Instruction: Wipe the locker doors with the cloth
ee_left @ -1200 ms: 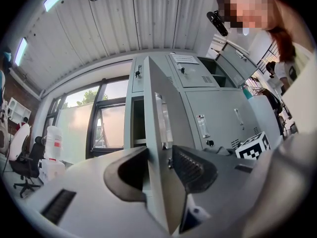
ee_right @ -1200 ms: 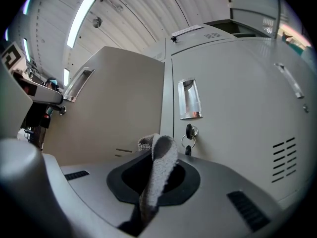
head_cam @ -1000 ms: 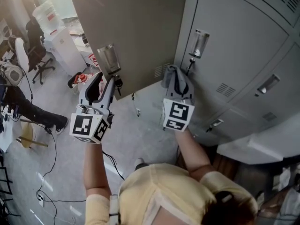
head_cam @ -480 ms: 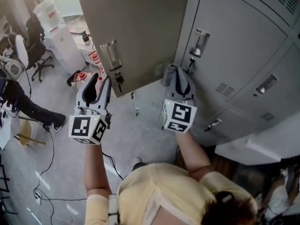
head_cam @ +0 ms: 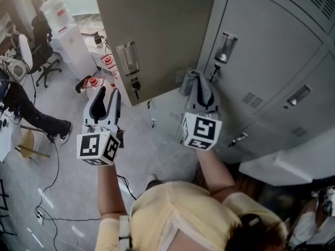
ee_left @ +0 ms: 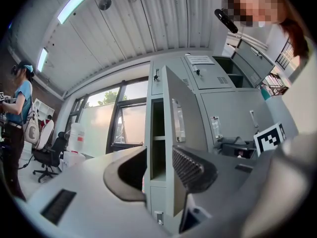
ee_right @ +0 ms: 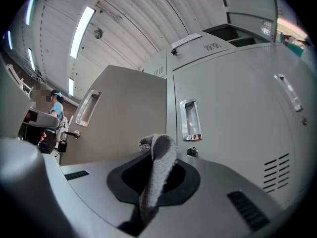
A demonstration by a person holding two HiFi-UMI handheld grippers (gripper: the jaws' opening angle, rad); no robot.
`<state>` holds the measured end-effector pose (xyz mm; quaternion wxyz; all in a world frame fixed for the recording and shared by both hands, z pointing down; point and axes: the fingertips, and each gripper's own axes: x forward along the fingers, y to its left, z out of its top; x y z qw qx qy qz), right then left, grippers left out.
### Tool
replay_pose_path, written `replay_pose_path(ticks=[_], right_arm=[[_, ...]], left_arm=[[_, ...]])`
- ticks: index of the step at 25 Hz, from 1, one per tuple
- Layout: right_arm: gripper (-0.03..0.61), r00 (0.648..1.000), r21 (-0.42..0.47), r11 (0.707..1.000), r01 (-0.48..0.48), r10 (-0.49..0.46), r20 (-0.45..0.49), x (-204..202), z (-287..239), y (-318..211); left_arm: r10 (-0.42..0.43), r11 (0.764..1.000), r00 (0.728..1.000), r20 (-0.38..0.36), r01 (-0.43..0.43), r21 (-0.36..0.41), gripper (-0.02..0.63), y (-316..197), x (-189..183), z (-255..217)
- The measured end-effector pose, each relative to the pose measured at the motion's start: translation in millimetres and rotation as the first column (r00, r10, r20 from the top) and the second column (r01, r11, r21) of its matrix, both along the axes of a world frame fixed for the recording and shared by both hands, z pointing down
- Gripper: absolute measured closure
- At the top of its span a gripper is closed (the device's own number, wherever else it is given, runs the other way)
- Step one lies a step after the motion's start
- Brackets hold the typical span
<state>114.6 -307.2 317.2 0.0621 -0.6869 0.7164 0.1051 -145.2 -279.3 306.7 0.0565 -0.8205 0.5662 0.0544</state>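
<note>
Grey floor, office chair, windows

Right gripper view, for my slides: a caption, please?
Right gripper clamps a grey cloth, facing a closed locker door.

Head view's top edge cuts the open locker door; fingers hide the cloth's lower end.

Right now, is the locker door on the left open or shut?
Open. The locker door swings out from the lockers, and the left gripper view shows a shelf inside.
</note>
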Motion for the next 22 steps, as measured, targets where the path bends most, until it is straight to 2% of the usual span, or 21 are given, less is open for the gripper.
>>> replay_pose_path(ticks=[9,22], right_arm=[[0.563,0.999,0.026,0.999,0.028,-0.027,-0.030,-4,-6,7],[0.563,0.994,-0.008,0.995,0.103,-0.103,-0.024,-23,2,16]], left_arm=[[-0.041,0.999,0.998,-0.054,0.041,-0.003,0.454,17,-8,3],[-0.105,0.994,0.993,-0.053,0.102,-0.050,0.454,28,-17,19]])
